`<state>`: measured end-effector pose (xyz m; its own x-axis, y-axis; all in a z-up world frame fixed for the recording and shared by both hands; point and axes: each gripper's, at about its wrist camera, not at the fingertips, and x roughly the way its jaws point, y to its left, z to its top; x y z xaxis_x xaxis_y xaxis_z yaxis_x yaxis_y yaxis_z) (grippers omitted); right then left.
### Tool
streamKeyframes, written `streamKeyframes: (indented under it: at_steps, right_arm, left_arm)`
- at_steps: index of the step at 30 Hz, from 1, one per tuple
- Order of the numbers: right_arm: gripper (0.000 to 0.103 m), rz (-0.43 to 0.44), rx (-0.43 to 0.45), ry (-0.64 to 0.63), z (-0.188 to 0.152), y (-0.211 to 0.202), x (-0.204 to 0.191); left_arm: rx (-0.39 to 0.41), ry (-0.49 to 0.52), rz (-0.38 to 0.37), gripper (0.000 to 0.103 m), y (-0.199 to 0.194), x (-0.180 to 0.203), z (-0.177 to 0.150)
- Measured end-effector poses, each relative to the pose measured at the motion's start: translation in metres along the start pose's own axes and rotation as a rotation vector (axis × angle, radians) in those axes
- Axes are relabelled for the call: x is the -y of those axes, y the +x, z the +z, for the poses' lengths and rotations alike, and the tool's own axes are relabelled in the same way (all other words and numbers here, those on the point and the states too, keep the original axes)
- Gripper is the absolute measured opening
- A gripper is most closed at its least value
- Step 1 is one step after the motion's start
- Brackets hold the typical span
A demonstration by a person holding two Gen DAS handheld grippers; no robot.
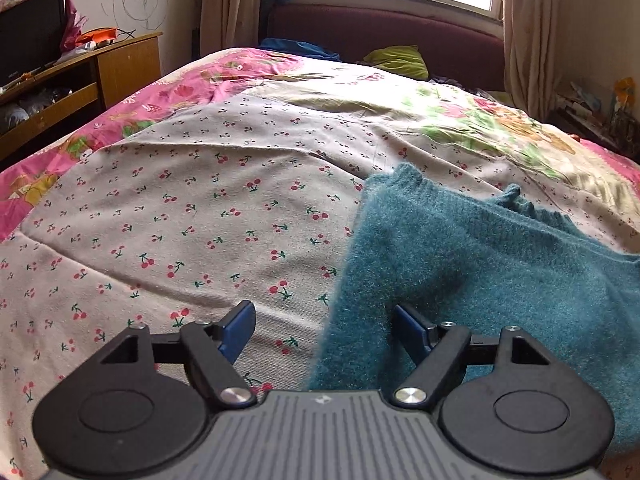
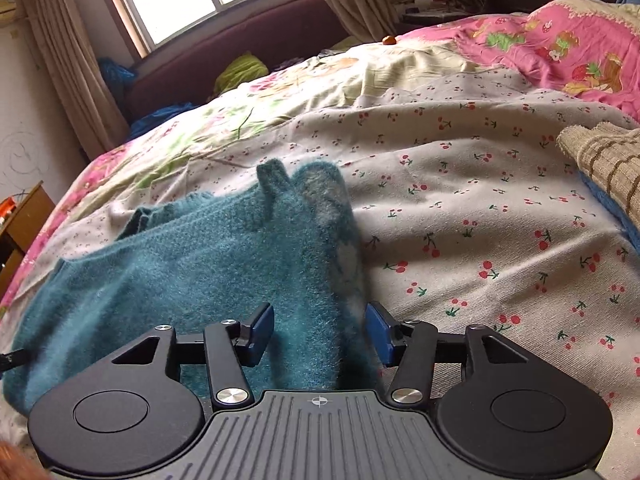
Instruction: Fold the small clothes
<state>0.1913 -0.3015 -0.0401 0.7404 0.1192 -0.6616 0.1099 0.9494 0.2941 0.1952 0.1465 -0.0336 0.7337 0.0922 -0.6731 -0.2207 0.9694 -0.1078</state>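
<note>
A small fuzzy teal sweater (image 1: 460, 256) lies on the cherry-print sheet (image 1: 180, 216) of the bed. In the left wrist view its left edge runs between the fingers of my left gripper (image 1: 324, 332), which is open just above it. In the right wrist view the sweater (image 2: 208, 264) lies flat with its right side folded over, showing a paler inner face. My right gripper (image 2: 320, 330) is open, its fingers either side of that folded right edge, nothing clamped.
A beige striped knit garment over a blue one (image 2: 608, 164) lies at the right on the bed. A wooden TV stand (image 1: 80, 76) stands left of the bed. A maroon headboard (image 1: 384, 36) with a green pillow (image 1: 400, 60) sits under the window.
</note>
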Motion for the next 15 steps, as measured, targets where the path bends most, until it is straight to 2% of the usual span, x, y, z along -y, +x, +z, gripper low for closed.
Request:
streamKeyframes:
  at_steps: [3,8,12,15]
  right_arm:
    - [0.060,0.017,-0.023,0.026,0.001,0.013,0.004]
    - [0.061,0.037,-0.030,0.024,0.001,0.024,0.004]
    - [0.061,0.051,-0.021,0.031,0.000,0.022,0.006]
    - [0.061,0.050,-0.031,0.029,-0.002,0.028,0.006]
  left_arm:
    - [0.005,-0.063,-0.025,0.087,0.002,-0.009,0.000]
    - [-0.003,-0.050,-0.041,0.089,0.010,-0.012,-0.005]
    - [0.006,-0.094,-0.101,0.089,-0.002,-0.016,-0.007]
    - [-0.049,-0.048,-0.050,0.092,0.013,-0.010,-0.015]
